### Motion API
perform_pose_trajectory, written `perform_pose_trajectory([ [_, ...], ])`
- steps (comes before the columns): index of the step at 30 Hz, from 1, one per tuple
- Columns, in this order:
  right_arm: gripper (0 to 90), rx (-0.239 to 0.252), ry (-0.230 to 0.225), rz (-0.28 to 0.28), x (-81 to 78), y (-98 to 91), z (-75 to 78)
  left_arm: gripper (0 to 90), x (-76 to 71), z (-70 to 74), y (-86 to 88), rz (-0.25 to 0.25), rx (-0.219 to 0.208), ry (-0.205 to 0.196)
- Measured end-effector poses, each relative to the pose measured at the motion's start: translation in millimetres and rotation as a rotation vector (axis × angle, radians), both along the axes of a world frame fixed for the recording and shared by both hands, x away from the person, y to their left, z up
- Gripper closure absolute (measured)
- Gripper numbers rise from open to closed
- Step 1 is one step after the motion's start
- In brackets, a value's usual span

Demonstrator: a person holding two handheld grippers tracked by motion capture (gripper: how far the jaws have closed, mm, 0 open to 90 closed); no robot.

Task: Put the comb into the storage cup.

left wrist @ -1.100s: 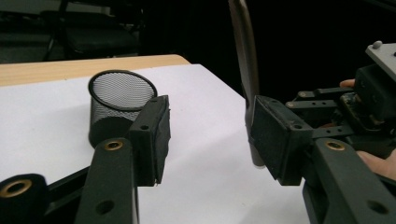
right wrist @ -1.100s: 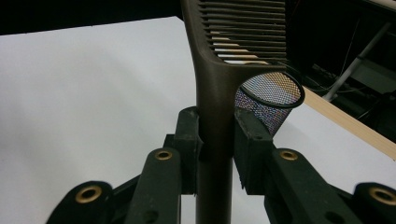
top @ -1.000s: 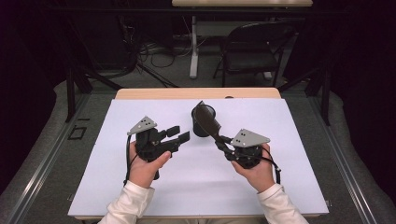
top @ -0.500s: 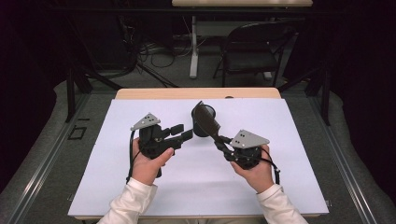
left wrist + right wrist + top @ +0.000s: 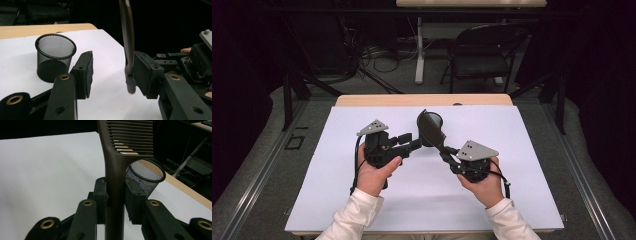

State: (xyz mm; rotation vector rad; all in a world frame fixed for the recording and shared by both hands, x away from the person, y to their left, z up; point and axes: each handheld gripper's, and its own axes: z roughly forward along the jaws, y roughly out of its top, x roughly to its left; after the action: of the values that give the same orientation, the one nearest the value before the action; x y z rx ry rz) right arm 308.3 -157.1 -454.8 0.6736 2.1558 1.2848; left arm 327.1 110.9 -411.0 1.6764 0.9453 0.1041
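Counts: two grippers, two hands, one comb, one mesh cup, one white sheet (image 5: 337, 200) over the counter (image 5: 362, 100).
Right gripper (image 5: 445, 150): jaws clamped on the comb (image 5: 113, 170) handle, teeth end raised toward 12 o'clock.
Left gripper (image 5: 409, 144): jaws wide apart, one on each side of the comb's lower end; in the left gripper view the right pad (image 5: 145, 72) is touching or just beside the comb.
Cup (image 5: 53, 57): upright on the sheet, at 12 o'clock from the grippers, near the counter's far edge.
Change: over the last second the left gripper has moved toward 3 o'clock, closing on the comb; the right barely shifted.
Hidden: in the high view the cup and comb merge into one dark shape; the comb's top is cut off in both gripper views.
Hands: left (image 5: 374, 172), right (image 5: 484, 182).
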Motion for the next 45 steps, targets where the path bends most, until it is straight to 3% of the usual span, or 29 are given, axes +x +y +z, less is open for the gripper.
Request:
perform_pose_trajectory([
  [25, 73.1, -0.012, -0.010, 0.009, -4.2, 8.9, -3.3, 52.8, 1.3, 3.6, -11.6, -0.011, 0.008, 0.006],
  [45, 73.2, -0.024, -0.022, 0.007, -6.3, 11.5, -4.9, 58.6, 5.6, 7.6, -13.9, 0.031, -0.017, 0.014],
])
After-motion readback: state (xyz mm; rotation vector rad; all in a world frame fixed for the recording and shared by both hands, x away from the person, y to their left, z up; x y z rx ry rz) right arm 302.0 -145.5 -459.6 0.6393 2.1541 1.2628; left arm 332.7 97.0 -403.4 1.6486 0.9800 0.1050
